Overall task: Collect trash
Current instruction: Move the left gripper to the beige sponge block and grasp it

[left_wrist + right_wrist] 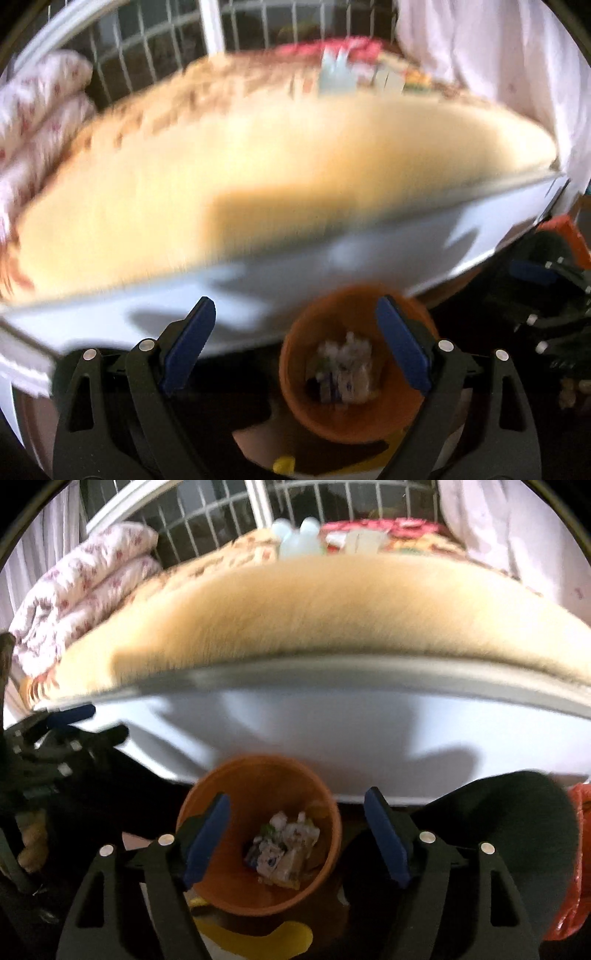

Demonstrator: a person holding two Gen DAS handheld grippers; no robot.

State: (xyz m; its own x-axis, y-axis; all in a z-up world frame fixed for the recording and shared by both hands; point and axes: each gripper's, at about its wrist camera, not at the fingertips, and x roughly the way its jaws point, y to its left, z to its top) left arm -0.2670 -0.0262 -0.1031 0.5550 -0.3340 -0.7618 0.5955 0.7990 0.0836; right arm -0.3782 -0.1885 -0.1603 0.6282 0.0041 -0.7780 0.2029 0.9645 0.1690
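Bed (295, 627) fills the top of both views: tan fuzzy blanket on top, white side panel (332, 731) below it. Folded floral quilts (85, 602) are stacked at its far left corner. Small pale items (299, 535) sit along the far edge by the window grille (207, 520); too blurred to identify. Both views are motion-smeared.

Orange bin (225, 897) stands on the dark floor right against the bed's side panel, probably parked there so trash off the bed has a short drop. Trash (284, 849) already lies in the bottom: crumpled white and printed wrappers, loosely piled, well below the rim. Same pile shows in the left view (345, 369).

Right gripper (297, 838) hangs above the bin mouth, pointing down into it, jaws spread, nothing between the pads. Reads as post-drop: piece released, load is in the bin.

Left gripper (295, 345) is also spread wide and empty. Its right finger overlaps the bin's rim (321, 428), its left finger is over the bed panel, so it's offset to the bin's left side. It shows in the right view (66, 716) at far left, up near the bed edge.

Dark rounded object (517, 830) right of the bin, with red plastic (576, 849) beyond it; can't tell what either is.

Judgement: deposit step done for this load. Whether more trash remains on the bed, can't tell through the blur.
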